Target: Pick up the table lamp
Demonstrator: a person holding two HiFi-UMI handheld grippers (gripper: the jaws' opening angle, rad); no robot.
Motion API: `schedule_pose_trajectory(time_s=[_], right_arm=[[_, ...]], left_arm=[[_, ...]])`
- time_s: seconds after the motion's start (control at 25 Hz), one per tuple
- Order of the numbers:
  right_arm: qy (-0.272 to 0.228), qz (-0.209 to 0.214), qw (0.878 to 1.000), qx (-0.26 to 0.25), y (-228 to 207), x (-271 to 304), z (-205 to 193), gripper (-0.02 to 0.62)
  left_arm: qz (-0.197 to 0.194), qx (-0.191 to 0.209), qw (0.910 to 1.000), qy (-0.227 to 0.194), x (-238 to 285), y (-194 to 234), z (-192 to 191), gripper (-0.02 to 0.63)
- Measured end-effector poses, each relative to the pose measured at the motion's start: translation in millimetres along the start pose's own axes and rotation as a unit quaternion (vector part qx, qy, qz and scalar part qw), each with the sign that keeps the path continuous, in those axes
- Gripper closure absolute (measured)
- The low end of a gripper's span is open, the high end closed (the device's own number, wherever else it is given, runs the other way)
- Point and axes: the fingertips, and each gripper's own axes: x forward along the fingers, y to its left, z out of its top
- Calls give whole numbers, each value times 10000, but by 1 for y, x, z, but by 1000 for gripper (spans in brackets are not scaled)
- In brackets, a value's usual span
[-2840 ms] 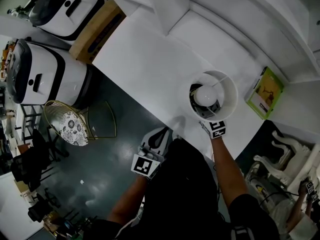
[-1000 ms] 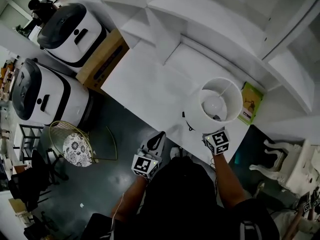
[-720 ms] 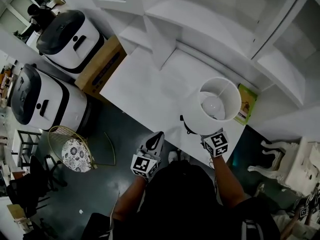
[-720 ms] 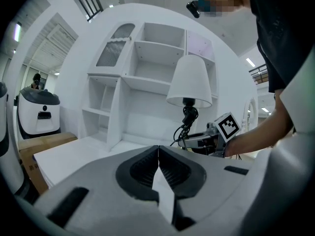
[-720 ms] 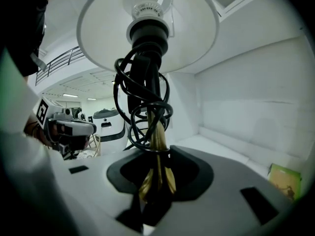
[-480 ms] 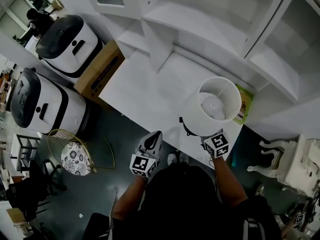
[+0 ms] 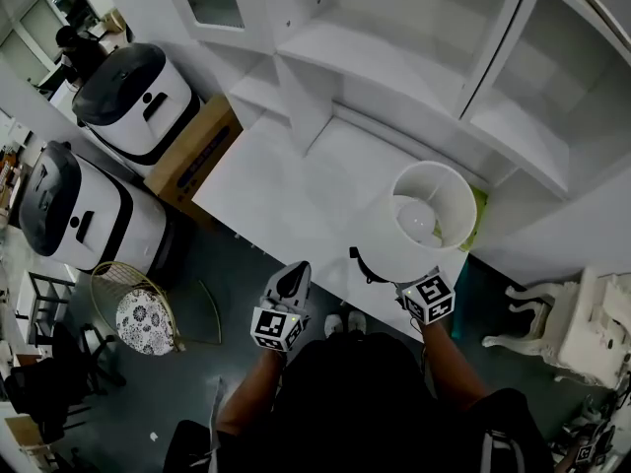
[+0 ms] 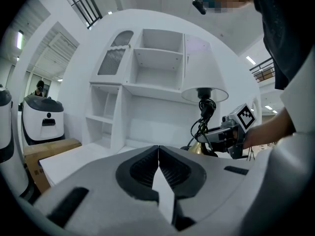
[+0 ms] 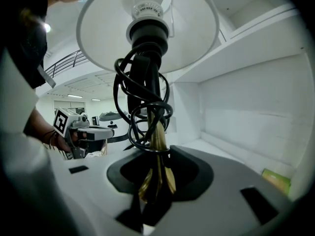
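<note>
The table lamp (image 7: 394,235) has a wide white shade, a bulb inside and a brass stem (image 9: 158,146) wrapped in black cord (image 9: 142,107). My right gripper (image 7: 424,289) (image 9: 157,181) is shut on that stem just below the cord coil, and the shade (image 9: 147,23) spreads overhead. The lamp stands upright over the front right of the white desk (image 7: 286,185); the shade hides its base. My left gripper (image 7: 292,278) (image 8: 158,168) is shut and holds nothing, low by the desk's front edge. In the left gripper view, the lamp (image 8: 203,85) is ahead to the right.
White shelving (image 7: 394,57) rises behind the desk. A green book (image 7: 473,227) lies half hidden by the shade. Two white machines (image 7: 133,92) (image 7: 69,210) and a cardboard box (image 7: 202,146) stand at left. A gold wire chair (image 7: 138,308) is on the dark floor; a white chair (image 7: 557,323) at right.
The right gripper still holds the lamp, and the shade now looks larger and nearer to the head camera. The view has tipped up toward the shelves. The left gripper stays low and shut.
</note>
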Motion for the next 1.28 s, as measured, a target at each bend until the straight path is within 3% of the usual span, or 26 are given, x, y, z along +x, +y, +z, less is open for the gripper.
schedule_pose_trajectory(time_s=[0.6, 1.28], right_arm=[[13, 187, 9998, -11, 25, -39, -10, 469], [-126, 353, 9992, -125, 32, -37, 0, 469]], left_arm=[[-128, 24, 9999, 21, -13, -23, -3, 588], [-252, 128, 9996, 50, -10, -30, -7, 588]])
